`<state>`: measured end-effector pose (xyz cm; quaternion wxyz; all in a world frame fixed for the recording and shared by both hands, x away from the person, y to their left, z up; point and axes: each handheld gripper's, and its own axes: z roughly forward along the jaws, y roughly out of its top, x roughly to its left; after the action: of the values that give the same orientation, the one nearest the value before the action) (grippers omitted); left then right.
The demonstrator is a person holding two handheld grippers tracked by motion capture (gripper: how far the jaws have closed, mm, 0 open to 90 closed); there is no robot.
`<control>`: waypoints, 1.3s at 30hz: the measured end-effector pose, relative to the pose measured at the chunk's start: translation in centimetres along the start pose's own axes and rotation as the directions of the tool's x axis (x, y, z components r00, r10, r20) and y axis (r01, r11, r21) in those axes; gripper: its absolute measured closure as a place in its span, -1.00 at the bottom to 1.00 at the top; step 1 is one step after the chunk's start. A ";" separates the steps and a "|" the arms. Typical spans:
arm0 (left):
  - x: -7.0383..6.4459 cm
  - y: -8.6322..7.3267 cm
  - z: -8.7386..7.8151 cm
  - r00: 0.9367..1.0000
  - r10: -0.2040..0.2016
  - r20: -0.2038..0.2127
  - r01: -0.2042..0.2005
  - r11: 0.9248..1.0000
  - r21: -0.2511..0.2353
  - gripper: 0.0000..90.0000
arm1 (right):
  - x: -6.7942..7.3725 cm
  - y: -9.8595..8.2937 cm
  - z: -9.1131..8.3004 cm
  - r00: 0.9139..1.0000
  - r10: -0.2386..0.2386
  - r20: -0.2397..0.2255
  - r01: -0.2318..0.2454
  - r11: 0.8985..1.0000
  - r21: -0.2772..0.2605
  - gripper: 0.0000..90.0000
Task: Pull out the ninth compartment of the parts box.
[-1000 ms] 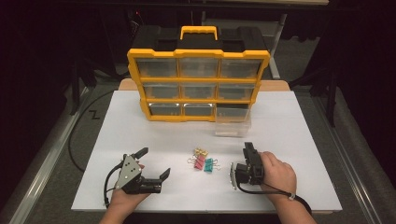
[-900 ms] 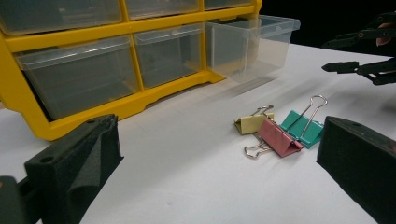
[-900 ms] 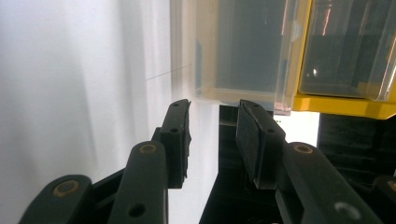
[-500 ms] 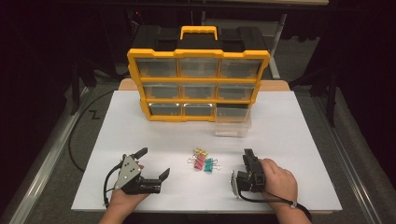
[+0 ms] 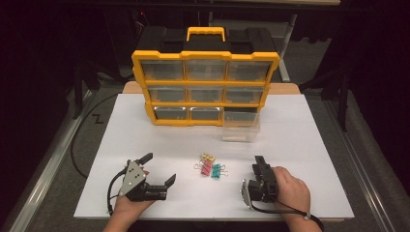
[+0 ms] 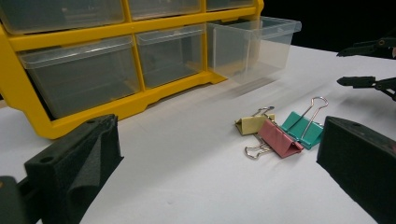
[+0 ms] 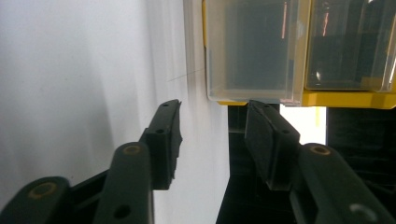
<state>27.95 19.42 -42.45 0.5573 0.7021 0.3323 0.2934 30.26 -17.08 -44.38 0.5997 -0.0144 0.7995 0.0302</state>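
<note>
Binder clips (image 5: 210, 166) lie on the counter (image 5: 309, 145) between the wide-fingered left gripper (image 5: 155, 169) and the right gripper (image 5: 259, 166), fingers narrowly parted, its hand (image 5: 290, 191) hiding the body

three binder clips (image 5: 210, 166); one drawer cabinet (image 5: 205, 87), nine drawers; two hand-held grippers (image 5: 157, 169)

The left black two-jaw claw (image 5: 157, 170) lies low in its hand with jaws spread wide, while the right black claw (image 5: 258, 163), turned on its side, gapes narrowly.
</note>
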 end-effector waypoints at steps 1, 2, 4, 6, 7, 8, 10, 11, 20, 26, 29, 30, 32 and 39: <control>0.0 0.0 0.0 1.000 -0.001 0.000 0.001 1.000 0.001 -0.99 | 0.0 0.0 0.0 1.000 0.001 -0.002 -0.001 1.000 0.000 0.18; 0.0 0.0 0.0 1.000 -0.002 -0.001 0.002 1.000 0.001 -0.99 | 0.0 0.0 0.0 1.000 0.005 -0.006 -0.005 1.000 0.005 0.13; 0.0 0.0 0.0 1.000 -0.003 -0.002 0.003 1.000 0.001 -0.99 | 0.1 0.0 0.0 1.000 -0.004 -0.007 0.004 1.000 -0.007 0.05; 0.0 0.0 -0.1 1.000 -0.005 -0.003 0.005 1.000 0.000 -0.99 | 0.0 0.0 -0.1 1.000 -0.011 -0.005 0.011 1.000 -0.012 -0.01; 0.0 0.0 -0.1 1.000 -0.006 -0.003 0.006 1.000 0.000 -0.99 | 0.0 -0.1 -0.1 1.000 -0.006 -0.005 0.006 1.000 -0.015 -0.08; 0.0 0.0 -0.1 1.000 -0.007 -0.004 0.007 1.000 0.000 -0.99 | -0.1 -0.2 -0.1 1.000 -0.002 0.001 0.002 1.000 -0.022 -0.15; 0.0 -0.1 -0.1 1.000 -0.008 -0.004 0.008 1.000 0.000 -0.99 | -0.3 -0.3 -0.1 1.000 0.016 0.005 -0.016 1.000 -0.014 -0.30; 0.1 -0.1 0.0 1.000 -0.009 -0.004 0.009 1.000 0.000 -0.99 | -0.3 -0.3 -0.2 1.000 0.023 0.007 -0.023 1.000 -0.011 -0.34; 0.1 -0.2 0.1 1.000 -0.010 -0.006 0.010 1.000 0.006 -0.99 | -0.2 -0.3 0.0 1.000 0.020 0.007 -0.019 1.000 -0.022 -0.70; 0.1 -0.2 0.1 1.000 -0.011 -0.007 0.011 1.000 0.010 -0.99 | -0.2 -0.4 0.1 0.999 0.029 0.026 -0.028 0.999 -0.030 -0.99; 0.1 -0.3 0.2 1.000 -0.010 -0.008 0.010 1.000 0.013 -0.99 | -0.3 -0.4 0.0 0.998 0.041 0.044 -0.039 0.998 -0.042 -0.99; 0.1 -0.3 0.2 1.000 -0.010 -0.008 0.010 1.000 0.013 -0.99 | -0.3 -0.4 0.0 0.998 0.042 0.052 -0.040 0.998 -0.041 -0.99; 0.1 -0.3 0.2 1.000 -0.010 -0.011 0.011 1.000 0.015 -0.99 | -0.4 -0.5 0.0 0.997 0.057 0.052 -0.055 0.998 -0.039 -0.99; 0.2 -0.3 0.2 1.000 -0.020 -0.017 0.021 1.000 0.022 -0.99 | -0.5 -1.1 0.4 0.980 0.197 0.002 -0.197 0.980 -0.031 -0.99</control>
<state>28.22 19.51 -42.80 0.5496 0.7023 0.3474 0.2900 30.89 -18.13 -44.04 0.5954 0.0556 0.7950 0.1018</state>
